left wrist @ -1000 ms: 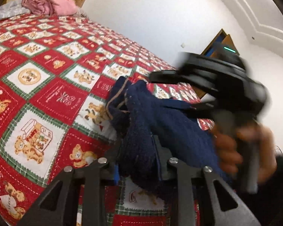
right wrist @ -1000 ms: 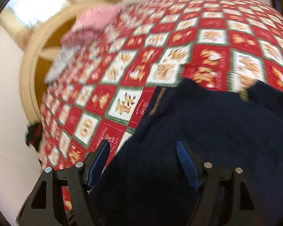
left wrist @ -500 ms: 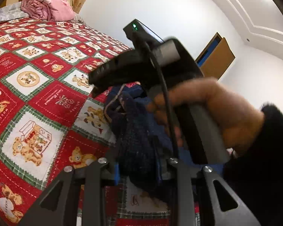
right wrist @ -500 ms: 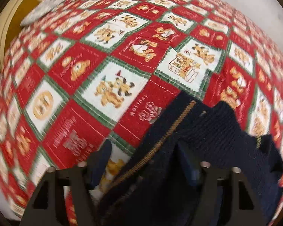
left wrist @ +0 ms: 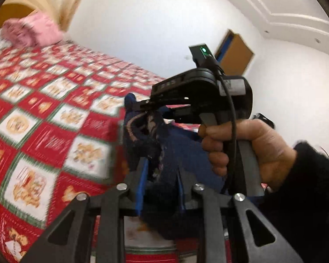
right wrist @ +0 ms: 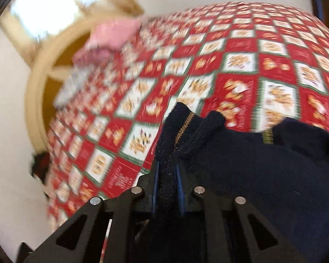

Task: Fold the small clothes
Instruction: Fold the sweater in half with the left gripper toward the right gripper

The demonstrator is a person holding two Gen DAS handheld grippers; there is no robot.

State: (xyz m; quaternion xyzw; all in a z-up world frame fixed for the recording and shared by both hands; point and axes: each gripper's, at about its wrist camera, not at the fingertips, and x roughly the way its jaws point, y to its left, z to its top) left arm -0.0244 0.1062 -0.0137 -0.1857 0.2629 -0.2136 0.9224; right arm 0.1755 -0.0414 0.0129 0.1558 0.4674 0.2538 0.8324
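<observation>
Red-and-white patchwork quilt [left wrist: 54, 114] covers the bed, pink bedding [left wrist: 33, 30] bunched at its far end. Navy knit garment [right wrist: 263, 175] with tan stitching hangs above the quilt, held between both grippers. From the left wrist view, the left gripper [left wrist: 160, 175] has its jaws closing on a fold of the garment, blue pads pressing the fabric. Right gripper [right wrist: 167, 179], carried by a hand [left wrist: 247, 151] in a black sleeve, is closing too, its pads pinching the stitched edge.

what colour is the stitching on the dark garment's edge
Tan-gold stitching on the navy garment, clearest in the right wrist view.
</observation>
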